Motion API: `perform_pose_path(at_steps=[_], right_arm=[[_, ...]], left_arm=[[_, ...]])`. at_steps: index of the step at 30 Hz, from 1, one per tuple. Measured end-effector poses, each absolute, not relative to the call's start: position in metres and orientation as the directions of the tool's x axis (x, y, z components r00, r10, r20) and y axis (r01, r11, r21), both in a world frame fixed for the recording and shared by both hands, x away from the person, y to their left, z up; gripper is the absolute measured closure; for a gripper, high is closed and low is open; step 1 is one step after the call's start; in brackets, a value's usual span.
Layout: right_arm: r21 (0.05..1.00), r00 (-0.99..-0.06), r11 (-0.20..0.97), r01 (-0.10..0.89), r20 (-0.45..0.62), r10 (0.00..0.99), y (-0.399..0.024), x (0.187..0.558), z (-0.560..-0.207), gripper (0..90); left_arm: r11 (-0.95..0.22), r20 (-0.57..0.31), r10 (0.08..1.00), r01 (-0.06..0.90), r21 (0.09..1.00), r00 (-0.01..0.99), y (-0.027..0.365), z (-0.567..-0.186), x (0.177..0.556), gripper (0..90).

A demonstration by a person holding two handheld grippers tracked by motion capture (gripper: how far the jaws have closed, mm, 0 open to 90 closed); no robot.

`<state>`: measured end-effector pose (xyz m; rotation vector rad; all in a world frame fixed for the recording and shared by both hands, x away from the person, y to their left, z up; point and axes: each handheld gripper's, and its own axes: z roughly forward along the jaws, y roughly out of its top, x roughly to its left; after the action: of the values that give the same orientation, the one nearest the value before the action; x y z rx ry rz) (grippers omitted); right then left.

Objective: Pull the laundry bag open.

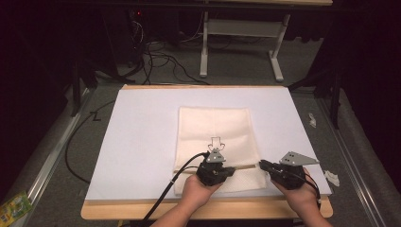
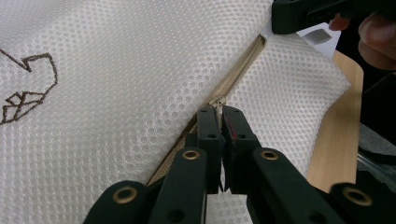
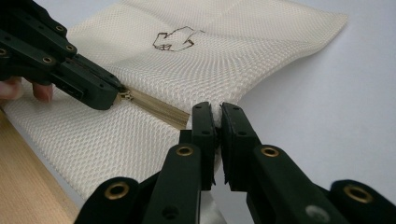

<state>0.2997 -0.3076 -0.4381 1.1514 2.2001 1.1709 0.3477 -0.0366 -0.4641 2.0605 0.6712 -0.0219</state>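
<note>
Dark floor and tangled cables are sitting behind a white board [image 1: 142, 137] that is lying on a wooden table [image 1: 208, 210], and a cream mesh bag [image 1: 215, 125] is lying flat on the board's near half, a small brown stitched outline [image 1: 216, 142] showing on its top face. Running across the bag near the person's edge is a tan zipper [image 3: 159, 108].

Left gripper [image 1: 222, 171] is coming in over the bag's near middle, held in the left hand [image 1: 198, 189]. Its jaws are pressing almost together in the left gripper view, pinching the small metal zipper pull [image 2: 218, 103] between their tips. From the right gripper view, those tips are sitting right at the pull on the zipper line.

Right gripper [image 1: 264, 165] is working at the bag's right edge, right hand [image 1: 298, 196] gripping it. Its jaws are nearly closed too, clamping a pinch of mesh at the zipper's end, where the fabric is bunching up off the board. Both grippers are lying along the same zipper line, near each other but apart.
</note>
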Motion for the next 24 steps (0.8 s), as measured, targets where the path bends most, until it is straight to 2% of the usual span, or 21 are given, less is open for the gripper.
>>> perform_pose_path(at_steps=[3, 4, 6, 10, 13, 18, 20, 21, 24], right_arm=[[0.814, -0.579, 0.324, 0.483, 0.019, 0.815, -0.305, 0.3, -0.438, 86.7], [0.815, -0.551, 0.325, 0.481, -0.007, 0.834, -0.306, 0.3, -0.437, 86.8], [0.82, -0.51, 0.269, 0.505, 0.032, 0.859, -0.32, 0.303, -0.437, 86.8], [0.823, -0.481, 0.24, 0.516, 0.046, 0.876, -0.335, 0.304, -0.439, 86.7], [0.825, -0.456, 0.217, 0.522, 0.056, 0.888, -0.342, 0.306, -0.44, 86.6], [0.82, -0.426, 0.209, 0.533, 0.047, 0.903, -0.351, 0.308, -0.442, 86.5], [0.82, -0.43, 0.191, 0.539, 0.073, 0.9, -0.355, 0.309, -0.443, 86.1], [0.816, -0.434, 0.187, 0.547, 0.086, 0.897, -0.354, 0.308, -0.443, 86.1], [0.819, -0.437, 0.24, 0.522, 0.015, 0.899, -0.344, 0.305, -0.442, 86.0]], left_arm=[[-0.428, -0.252, 0.47, 0.468, 0.773, 0.846, -0.034, -0.465, 0.349, 87.9], [-0.423, -0.26, 0.479, 0.48, 0.768, 0.838, -0.03, -0.466, 0.351, 87.9], [-0.401, -0.284, 0.51, 0.517, 0.756, 0.812, -0.013, -0.47, 0.355, 87.9], [-0.397, -0.28, 0.552, 0.543, 0.74, 0.785, 0.013, -0.47, 0.358, 87.9], [-0.385, -0.275, 0.599, 0.572, 0.725, 0.752, 0.051, -0.466, 0.358, 87.9], [-0.375, -0.243, 0.65, 0.582, 0.721, 0.72, 0.091, -0.468, 0.352, 87.8], [-0.363, -0.258, 0.643, 0.583, 0.727, 0.721, 0.105, -0.47, 0.351, 87.8], [-0.37, -0.238, 0.646, 0.57, 0.733, 0.725, 0.106, -0.467, 0.35, 87.7], [-0.374, -0.221, 0.641, 0.551, 0.746, 0.735, 0.107, -0.461, 0.351, 87.6]])
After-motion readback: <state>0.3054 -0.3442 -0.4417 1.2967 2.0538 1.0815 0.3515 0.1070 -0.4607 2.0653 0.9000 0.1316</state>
